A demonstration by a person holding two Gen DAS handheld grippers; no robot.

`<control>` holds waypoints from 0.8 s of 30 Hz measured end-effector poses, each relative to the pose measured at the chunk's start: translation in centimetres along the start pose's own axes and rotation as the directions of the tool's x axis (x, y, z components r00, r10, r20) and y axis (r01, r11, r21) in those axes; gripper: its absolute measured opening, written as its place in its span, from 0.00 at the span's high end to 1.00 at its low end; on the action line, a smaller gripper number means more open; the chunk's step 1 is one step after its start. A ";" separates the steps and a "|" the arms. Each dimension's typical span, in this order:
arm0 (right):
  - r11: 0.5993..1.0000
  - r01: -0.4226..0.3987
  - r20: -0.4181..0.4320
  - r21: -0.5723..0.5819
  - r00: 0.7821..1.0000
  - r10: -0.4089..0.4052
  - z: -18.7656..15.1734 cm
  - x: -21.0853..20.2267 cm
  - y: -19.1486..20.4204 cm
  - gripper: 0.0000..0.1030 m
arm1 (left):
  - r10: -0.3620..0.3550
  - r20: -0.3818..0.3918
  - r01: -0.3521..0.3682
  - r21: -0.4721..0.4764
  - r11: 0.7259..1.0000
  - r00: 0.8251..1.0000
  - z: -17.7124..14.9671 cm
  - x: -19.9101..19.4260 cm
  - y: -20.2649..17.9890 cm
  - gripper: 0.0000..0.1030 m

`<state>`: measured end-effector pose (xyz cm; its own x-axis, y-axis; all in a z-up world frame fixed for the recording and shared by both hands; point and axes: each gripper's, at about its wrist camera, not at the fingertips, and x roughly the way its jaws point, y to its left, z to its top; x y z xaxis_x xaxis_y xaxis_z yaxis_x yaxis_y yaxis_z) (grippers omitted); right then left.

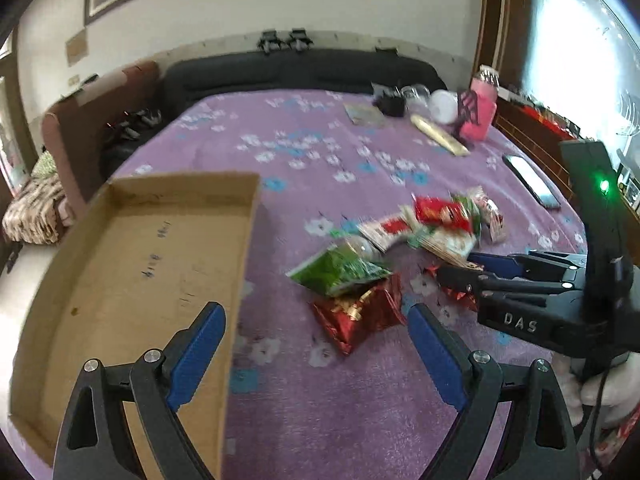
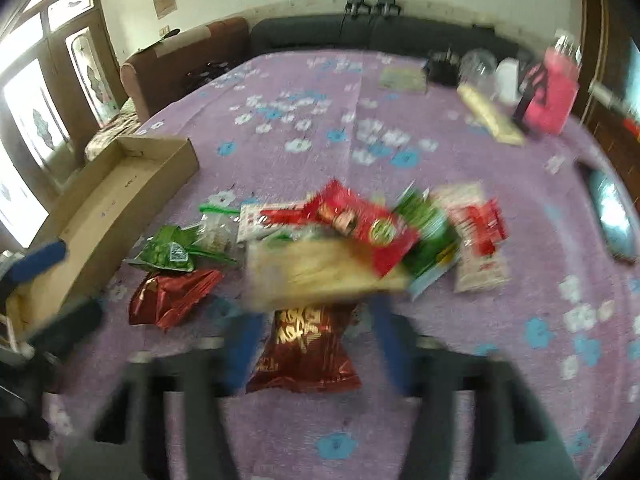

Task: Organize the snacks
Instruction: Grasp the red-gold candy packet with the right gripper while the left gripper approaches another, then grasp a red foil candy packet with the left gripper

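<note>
A: Item one, the largest: purple flowered cloth [image 1: 320, 140]. Hazard?

B: Soft and loose. A fingertip dragged across it could ruck it up and shift everything lying on it.

A: Item two: cardboard box [image 1: 120, 260], shallow, nothing inside it, to the left of the snacks.

B: Light, with low walls. The left gripper [image 1: 314, 312] hangs wide open, holding nothing, one finger over the box's near wall. A nudge there would likely push the box away from the snacks.

A: Item three: snack pile [image 2: 360, 240], mid-cloth, packets overlapping.

B: Pull one and its neighbours may trail along or scatter toward the phone [image 1: 532, 180] at the right.

A: Item four: dark red bag [image 2: 308, 352], nearest the right gripper [image 2: 316, 332].

B: It lies between the two fingers, on the cloth just below the pile. The right wrist view is smeared, so I cannot tell whether the pads are pressing on it. Foil is slippery and puffed; a shallow pinch could slide off, or crush the contents.

A: Item five: red foil packet [image 1: 356, 316], with the green packet [image 1: 340, 272] lapped over its top edge.

B: Both sit between box and pile, in the path of any carry. A low pass could sweep them aside.
</note>
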<state>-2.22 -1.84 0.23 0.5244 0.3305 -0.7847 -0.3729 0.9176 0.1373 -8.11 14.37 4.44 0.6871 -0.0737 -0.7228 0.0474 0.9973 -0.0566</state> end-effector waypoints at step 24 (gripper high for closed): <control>0.991 -0.119 0.041 0.066 0.992 0.116 -2.3 -3.0 -3.0 0.71 | -0.066 -0.145 0.075 0.059 0.995 0.987 1.0 5.2 -3.4 0.33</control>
<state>-4.47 -6.15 0.77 0.5082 0.4435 -0.7383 -0.3812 0.8845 0.2689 -3.92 10.63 1.55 0.5701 -0.1389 -0.8098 0.1412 0.9875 -0.0700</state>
